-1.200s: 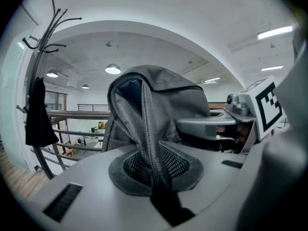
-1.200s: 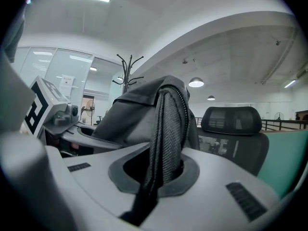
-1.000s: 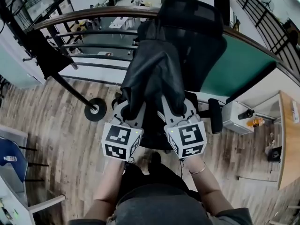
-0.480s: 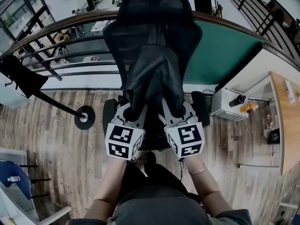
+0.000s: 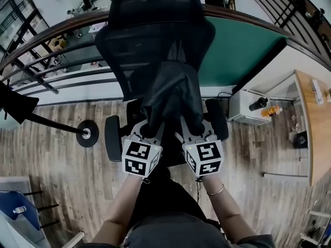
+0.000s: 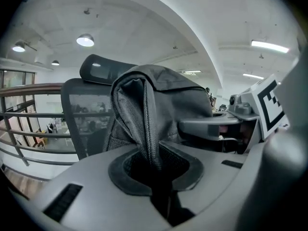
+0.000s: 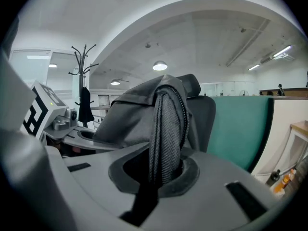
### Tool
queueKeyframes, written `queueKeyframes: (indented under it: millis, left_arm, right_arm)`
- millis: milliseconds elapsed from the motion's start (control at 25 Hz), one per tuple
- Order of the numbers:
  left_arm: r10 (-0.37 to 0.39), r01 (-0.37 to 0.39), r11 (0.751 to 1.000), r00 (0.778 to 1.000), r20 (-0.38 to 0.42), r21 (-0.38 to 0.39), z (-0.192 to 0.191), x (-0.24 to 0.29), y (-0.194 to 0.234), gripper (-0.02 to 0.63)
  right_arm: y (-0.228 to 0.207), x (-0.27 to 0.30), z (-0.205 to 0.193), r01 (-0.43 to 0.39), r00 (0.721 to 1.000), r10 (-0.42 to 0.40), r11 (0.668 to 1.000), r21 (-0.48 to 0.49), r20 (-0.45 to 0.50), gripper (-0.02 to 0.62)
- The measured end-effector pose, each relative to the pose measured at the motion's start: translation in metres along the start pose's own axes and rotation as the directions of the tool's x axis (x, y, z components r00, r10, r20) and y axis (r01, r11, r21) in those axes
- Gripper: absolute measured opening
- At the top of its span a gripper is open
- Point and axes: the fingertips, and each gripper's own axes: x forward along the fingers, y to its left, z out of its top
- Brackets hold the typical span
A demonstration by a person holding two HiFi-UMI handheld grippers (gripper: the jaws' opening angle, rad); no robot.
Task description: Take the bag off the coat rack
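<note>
Both grippers hold up a black fabric bag (image 5: 173,94) by its top, in front of the person and over a black mesh office chair (image 5: 155,40). My left gripper (image 5: 154,127) is shut on a woven strap of the bag (image 6: 137,124), which runs down between its jaws. My right gripper (image 5: 187,128) is shut on a second strap (image 7: 166,124) at the bag's right side. The bag (image 7: 130,114) hangs clear of the coat rack (image 7: 83,76). The rack's round base (image 5: 87,135) stands on the floor to the left, and a dark garment (image 5: 13,107) still hangs on it.
A curved railing (image 5: 57,61) and a green panel (image 5: 238,50) lie behind the chair. A white cabinet (image 5: 253,112) with bottles and a wooden desk (image 5: 313,118) stand at the right. A blue chair (image 5: 20,211) is at the lower left on the wooden floor.
Both grippers have carried the bag away from the coat rack and lower, over the office chair. The rack has slid toward the left edge of the head view.
</note>
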Motion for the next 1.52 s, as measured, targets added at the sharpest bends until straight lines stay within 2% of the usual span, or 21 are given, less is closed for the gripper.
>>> queueKeyframes:
  millis: [360,640,840,1280,1520]
  left_arm:
    - [-0.131,0.134,0.991,0.988,-0.086,0.024,-0.016,0.053,-0.002,0.064]
    - [-0.250,0.259,0.965,0.956,-0.154,0.043,-0.026,0.096,-0.009,0.064]
    - [-0.300,0.316,0.947,0.934,-0.193,0.057,-0.036,0.127,-0.017,0.064]
    - [-0.290,0.333,0.935,0.915,-0.279,0.120,-0.081,0.176,-0.015,0.064]
    - [-0.266,0.305,0.948,0.920,-0.289,0.096,-0.089,0.192,-0.001,0.068]
  right_arm:
    - [-0.038,0.015,-0.034,0.126,0.990,-0.117,0.984,0.127,-0.076,0.025]
    - [-0.070,0.020,-0.059,0.252,0.965,-0.229,0.946,0.203,-0.131,0.025]
    - [-0.092,0.023,-0.080,0.322,0.944,-0.287,0.913,0.251,-0.165,0.025]
    - [-0.116,0.045,-0.138,0.408,0.905,-0.324,0.849,0.338,-0.277,0.026]
    - [-0.120,0.066,-0.143,0.392,0.906,-0.308,0.867,0.306,-0.290,0.026]
